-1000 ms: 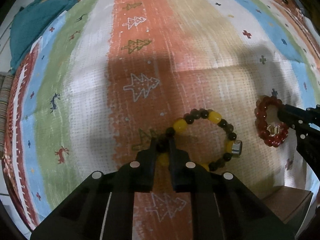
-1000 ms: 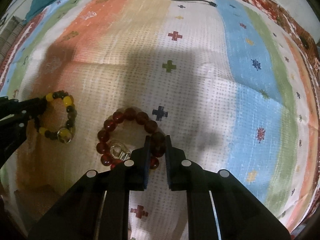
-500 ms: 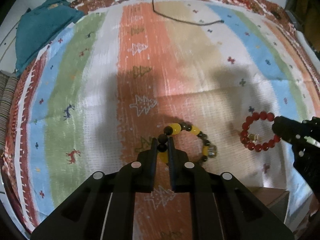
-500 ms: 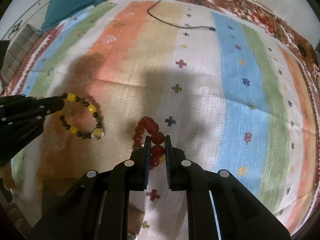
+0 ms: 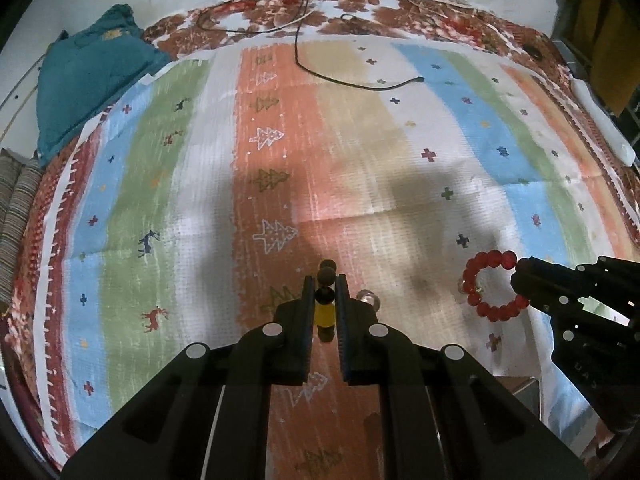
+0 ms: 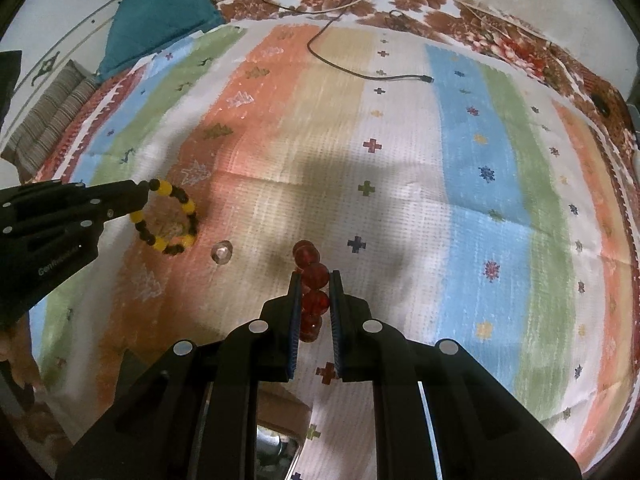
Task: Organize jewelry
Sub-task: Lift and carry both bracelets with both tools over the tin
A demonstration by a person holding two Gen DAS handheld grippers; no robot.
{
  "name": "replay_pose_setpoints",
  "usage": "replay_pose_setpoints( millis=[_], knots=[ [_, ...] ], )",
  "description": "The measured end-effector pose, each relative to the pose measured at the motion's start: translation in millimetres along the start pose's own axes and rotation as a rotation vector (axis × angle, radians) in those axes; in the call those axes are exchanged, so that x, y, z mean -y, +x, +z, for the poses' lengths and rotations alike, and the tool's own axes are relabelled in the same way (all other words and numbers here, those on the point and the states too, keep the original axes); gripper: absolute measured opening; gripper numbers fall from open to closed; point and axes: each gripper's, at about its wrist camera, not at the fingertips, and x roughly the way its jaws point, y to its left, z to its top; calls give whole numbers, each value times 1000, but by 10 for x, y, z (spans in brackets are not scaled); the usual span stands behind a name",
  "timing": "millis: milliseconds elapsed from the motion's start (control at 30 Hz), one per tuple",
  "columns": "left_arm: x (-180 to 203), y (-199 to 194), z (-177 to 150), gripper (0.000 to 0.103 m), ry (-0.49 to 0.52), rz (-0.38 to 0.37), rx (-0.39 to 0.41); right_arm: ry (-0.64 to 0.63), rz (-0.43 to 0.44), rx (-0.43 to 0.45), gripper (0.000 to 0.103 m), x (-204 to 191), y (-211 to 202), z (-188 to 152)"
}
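Observation:
My left gripper (image 5: 325, 289) is shut on a yellow-and-dark beaded bracelet (image 5: 325, 312) and holds it above the striped cloth (image 5: 160, 184); the bracelet hangs edge-on between the fingers. In the right wrist view it shows as a full ring (image 6: 168, 220) at the left gripper's tips (image 6: 142, 196). My right gripper (image 6: 314, 282) is shut on a red beaded bracelet (image 6: 314, 276), also lifted; it shows as a ring in the left wrist view (image 5: 494, 285) at the right gripper's tips (image 5: 518, 276). A clear silver bead (image 6: 222, 252) lies on the cloth below.
A teal cloth (image 5: 88, 84) lies at the far left corner. A black cable (image 5: 340, 80) runs across the far side. A brown box (image 6: 280, 432) sits near the cloth's front edge. A white object (image 5: 600, 124) lies at the right edge.
Both grippers have risen away from the cloth, each carrying its bracelet. The bracelets now hang in the air. A clear bead has stayed on the cloth.

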Motion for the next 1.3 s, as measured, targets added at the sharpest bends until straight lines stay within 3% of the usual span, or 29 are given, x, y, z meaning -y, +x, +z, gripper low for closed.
replay_pose_setpoints(
  millis=[767, 1300],
  knots=[
    [150, -563, -145, 9, 0, -93, 103, 33, 32, 117, 14, 6, -490, -181],
    [250, -1114, -445, 9, 30, -167, 220, -4, 55, 194, 14, -140, -847, -381]
  ],
)
